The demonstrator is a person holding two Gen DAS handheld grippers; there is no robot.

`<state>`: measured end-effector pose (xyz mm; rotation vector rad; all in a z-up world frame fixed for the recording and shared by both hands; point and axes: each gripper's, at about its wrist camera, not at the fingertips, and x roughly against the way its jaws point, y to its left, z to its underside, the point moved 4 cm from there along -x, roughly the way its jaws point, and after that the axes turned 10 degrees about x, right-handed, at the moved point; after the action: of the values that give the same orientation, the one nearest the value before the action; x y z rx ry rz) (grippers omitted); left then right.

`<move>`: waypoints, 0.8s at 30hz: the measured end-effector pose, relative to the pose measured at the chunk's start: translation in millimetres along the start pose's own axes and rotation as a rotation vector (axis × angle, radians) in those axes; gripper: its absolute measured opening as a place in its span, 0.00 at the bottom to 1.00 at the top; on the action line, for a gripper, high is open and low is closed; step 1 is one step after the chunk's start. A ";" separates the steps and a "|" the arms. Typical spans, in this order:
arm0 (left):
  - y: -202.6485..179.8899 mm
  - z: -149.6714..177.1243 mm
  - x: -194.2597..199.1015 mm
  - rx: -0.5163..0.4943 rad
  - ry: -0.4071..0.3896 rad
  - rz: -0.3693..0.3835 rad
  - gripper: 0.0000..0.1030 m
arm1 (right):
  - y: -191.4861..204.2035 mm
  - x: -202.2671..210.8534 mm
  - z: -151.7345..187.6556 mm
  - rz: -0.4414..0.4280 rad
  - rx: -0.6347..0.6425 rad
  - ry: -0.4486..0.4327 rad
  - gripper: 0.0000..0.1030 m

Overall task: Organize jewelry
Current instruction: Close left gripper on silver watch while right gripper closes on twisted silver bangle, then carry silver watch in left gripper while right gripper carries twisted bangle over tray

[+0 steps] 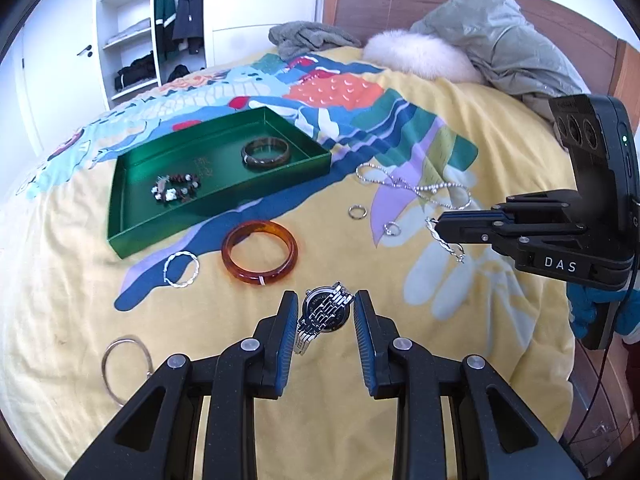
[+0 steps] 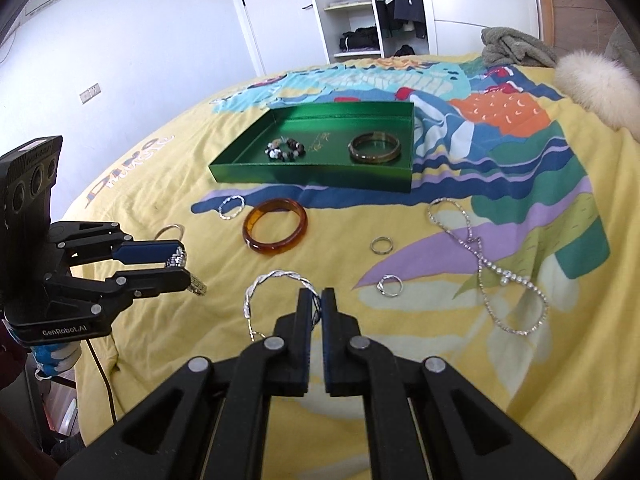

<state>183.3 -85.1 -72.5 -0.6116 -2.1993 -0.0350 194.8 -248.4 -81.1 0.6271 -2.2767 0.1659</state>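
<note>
A green tray [image 1: 132, 236] [image 2: 312, 178] lies on the bed and holds a bead bracelet [image 1: 176, 189] [image 2: 285, 149] and a dark bangle [image 1: 266, 153] [image 2: 374, 147]. My left gripper [image 1: 326, 312] [image 2: 182, 264] is closed on a silver watch [image 1: 325, 314] [image 2: 188, 270], lifted off the bed. My right gripper [image 2: 318, 304] [image 1: 438, 234] is shut on a twisted silver bangle [image 2: 276, 280] [image 1: 444, 242]. An amber bangle [image 1: 260, 252] [image 2: 275, 230], a twisted silver ring [image 1: 182, 269] [image 2: 231, 207], a thin hoop [image 1: 127, 368] [image 2: 170, 232], two small rings [image 1: 357, 212] [image 2: 381, 245] and a crystal necklace [image 1: 416, 188] [image 2: 492, 268] lie on the quilt.
A grey jacket with a fur trim [image 1: 492, 36] and a grey towel [image 1: 308, 38] lie at the head of the bed. A white wardrobe [image 1: 132, 28] stands behind. The bed edge drops off at the right [image 1: 576, 380].
</note>
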 end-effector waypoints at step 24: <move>-9.4 7.4 101.4 0.069 -0.171 -0.004 0.28 | 43.4 94.9 -11.0 0.061 0.045 -0.142 0.04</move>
<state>119.6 -49.6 -1.0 -0.5907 -2.3556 0.0942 124.3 -244.0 -3.5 0.6099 -2.4365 0.2081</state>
